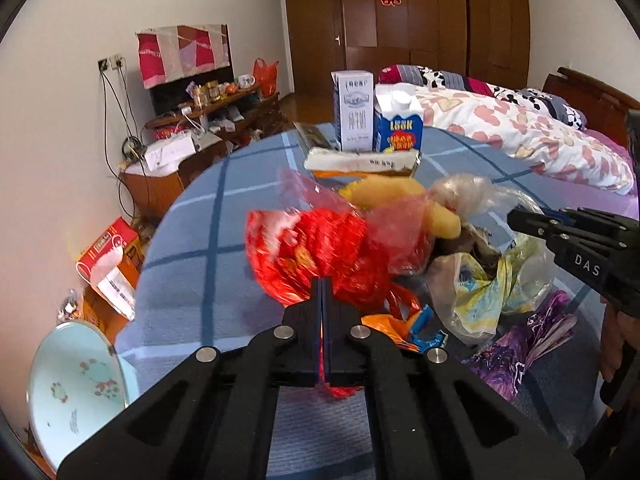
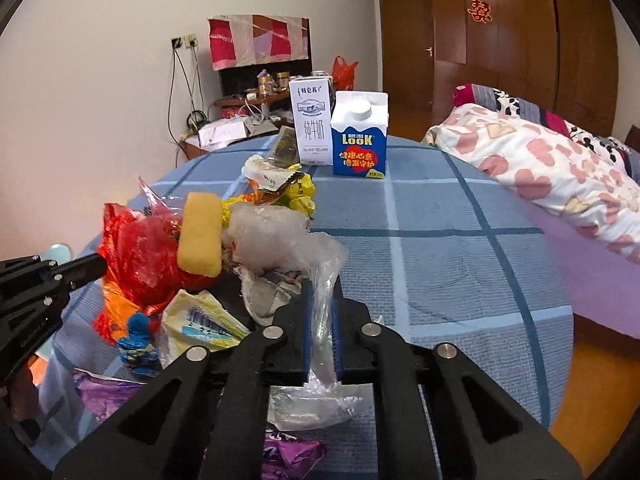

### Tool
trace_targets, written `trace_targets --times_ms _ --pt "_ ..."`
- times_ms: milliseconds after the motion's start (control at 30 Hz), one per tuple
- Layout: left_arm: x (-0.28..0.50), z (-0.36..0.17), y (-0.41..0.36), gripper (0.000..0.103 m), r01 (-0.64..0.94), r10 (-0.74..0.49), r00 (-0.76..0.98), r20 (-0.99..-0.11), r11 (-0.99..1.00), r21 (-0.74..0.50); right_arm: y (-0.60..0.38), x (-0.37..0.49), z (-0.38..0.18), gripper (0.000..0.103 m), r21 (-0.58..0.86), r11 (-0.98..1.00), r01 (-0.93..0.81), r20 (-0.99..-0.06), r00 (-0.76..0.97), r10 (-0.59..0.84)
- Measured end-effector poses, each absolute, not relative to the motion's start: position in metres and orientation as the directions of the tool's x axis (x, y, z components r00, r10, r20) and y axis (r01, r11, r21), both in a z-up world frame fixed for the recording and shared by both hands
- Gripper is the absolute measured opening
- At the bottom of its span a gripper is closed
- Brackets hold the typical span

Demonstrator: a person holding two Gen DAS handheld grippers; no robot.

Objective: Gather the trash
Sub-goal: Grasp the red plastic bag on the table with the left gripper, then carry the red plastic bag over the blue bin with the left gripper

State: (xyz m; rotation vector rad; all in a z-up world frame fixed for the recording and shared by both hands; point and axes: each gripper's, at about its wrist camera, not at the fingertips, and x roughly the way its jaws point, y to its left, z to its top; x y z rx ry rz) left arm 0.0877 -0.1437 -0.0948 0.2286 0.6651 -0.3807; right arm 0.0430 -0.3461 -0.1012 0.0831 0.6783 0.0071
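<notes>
White walls (image 2: 100, 60), brown wardrobe (image 2: 520, 40), bed (image 2: 540, 160)

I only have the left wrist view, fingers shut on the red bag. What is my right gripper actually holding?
Observer: The right gripper pinches a clear plastic bag.
Operator: Is anything resting on that pile?
Observer: A yellow sponge sits upright against the red bag.
Operator: What stands behind the blue carton?
Observer: Nothing directly; a white milk carton stands beside the blue carton, touching it.
</notes>
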Motion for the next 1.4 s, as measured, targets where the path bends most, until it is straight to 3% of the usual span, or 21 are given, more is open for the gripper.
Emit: trace_targets --times_ms 67,100,167,200,233,267,333,500,567,667,867,933,967,1033,1067,1100,1400 --pt "0.088 -0.092 -0.139 0.0 0.407 -0.264 0.727 -0.634 0.909 0.089 -0.348 0.043 -0.1 0.014 0.085 0.996 0.016 -0.63 0.775 0.042" --pt "0.089 -0.091 -0.137 0.0 0.403 -0.26 0.728 -0.634 0.911 0.089 -0.349 0.042 -0.097 0.038 0.08 0.997 0.018 -0.624 0.781 0.036" --pt "0.091 -0.091 -0.133 0.003 0.376 -0.237 0.734 -0.637 0.922 0.09 -0.35 0.04 -0.092 0.066 0.065 0.997 0.029 -0.598 0.802 0.016" --pt "0.092 -0.092 -0.131 0.003 0.362 -0.228 0.736 -0.638 0.928 0.086 -0.349 0.041 -0.089 0.066 0.05 0.998 0.028 -0.594 0.805 0.007" --pt "0.094 -0.094 -0.129 0.016 0.351 -0.221 0.732 -0.644 0.933 0.079 -0.348 0.042 -0.087 0.066 0.044 0.999 0.022 -0.592 0.806 0.008" --pt "0.096 -0.096 -0.128 0.038 0.337 -0.211 0.729 -0.651 0.939 0.074 -0.347 0.043 -0.086 0.066 0.043 0.999 0.019 -0.589 0.808 0.01" --pt "0.098 -0.099 -0.126 0.048 0.321 -0.202 0.728 -0.655 0.945 0.067 -0.346 0.047 -0.083 0.066 0.033 0.999 0.01 -0.584 0.812 0.011" --pt "0.107 -0.11 -0.132 0.047 0.348 -0.238 0.687 -0.686 0.937 0.024 -0.349 0.05 -0.081 0.066 0.038 0.999 0.014 -0.573 0.82 0.01" --pt "0.113 -0.118 -0.135 0.031 0.381 -0.278 0.649 -0.708 0.925 -0.014 -0.349 0.049 -0.081 0.066 0.043 0.999 0.01 -0.57 0.821 0.017" --pt "0.11 -0.115 -0.141 0.019 0.419 -0.316 0.643 -0.698 0.908 -0.025 -0.347 0.05 -0.081 0.066 0.045 0.999 -0.005 -0.568 0.823 0.03" --pt "0.099 -0.096 -0.143 0.017 0.438 -0.311 0.682 -0.662 0.898 0.03 -0.336 0.068 -0.084 0.067 0.023 0.999 -0.031 -0.591 0.806 0.039" --pt "0.094 -0.086 -0.139 0.017 0.439 -0.314 0.694 -0.648 0.898 0.034 -0.334 0.078 -0.09 0.065 0.025 0.998 -0.049 -0.617 0.785 0.054" --pt "0.092 -0.08 -0.136 0.017 0.436 -0.315 0.702 -0.639 0.899 0.036 -0.333 0.082 -0.093 0.058 0.025 0.998 -0.057 -0.631 0.774 0.06" --pt "0.086 -0.067 -0.129 0.017 0.424 -0.303 0.729 -0.614 0.904 0.058 -0.331 0.089 -0.1 0.037 0.037 0.996 -0.086 -0.667 0.739 0.089" --pt "0.085 -0.062 -0.126 0.017 0.419 -0.3 0.736 -0.607 0.906 0.06 -0.33 0.09 -0.103 0.018 0.046 0.994 -0.1 -0.676 0.73 0.104" --pt "0.083 -0.054 -0.12 0.017 0.414 -0.299 0.743 -0.599 0.908 0.06 -0.329 0.089 -0.104 0.007 0.05 0.993 -0.108 -0.676 0.728 0.113" --pt "0.071 -0.022 -0.08 0.017 0.359 -0.246 0.787 -0.565 0.928 0.096 -0.328 0.057 -0.078 0.002 0.062 0.991 -0.117 -0.598 0.791 0.131"
